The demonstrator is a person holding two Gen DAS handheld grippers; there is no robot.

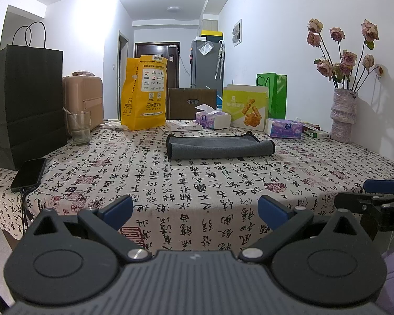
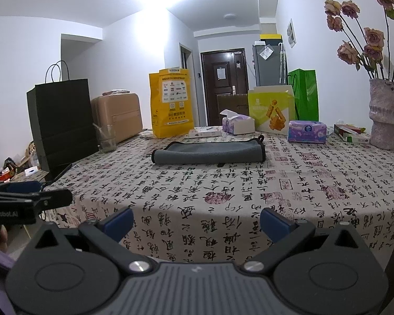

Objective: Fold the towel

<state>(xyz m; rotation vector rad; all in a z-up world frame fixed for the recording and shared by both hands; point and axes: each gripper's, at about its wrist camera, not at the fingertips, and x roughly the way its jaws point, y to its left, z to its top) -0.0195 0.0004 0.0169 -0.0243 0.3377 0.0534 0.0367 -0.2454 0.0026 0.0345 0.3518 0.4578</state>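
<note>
A grey towel [image 1: 219, 146] with a dark edge lies folded flat on the table, past the middle; it also shows in the right wrist view [image 2: 210, 152]. My left gripper [image 1: 195, 210] is open and empty at the near table edge, well short of the towel. My right gripper [image 2: 197, 221] is open and empty, also at the near edge. The right gripper shows at the right of the left wrist view [image 1: 380, 194]. The left gripper shows at the left of the right wrist view [image 2: 26, 202].
The table [image 1: 197, 183] has a calligraphy-print cloth. A black paper bag [image 1: 26, 105], a phone [image 1: 29, 174] and a glass [image 1: 78, 128] stand left. A yellow bag [image 1: 144, 92], tissue packs [image 1: 285, 128], a snack box [image 1: 245, 107] and a flower vase [image 1: 344, 115] line the back.
</note>
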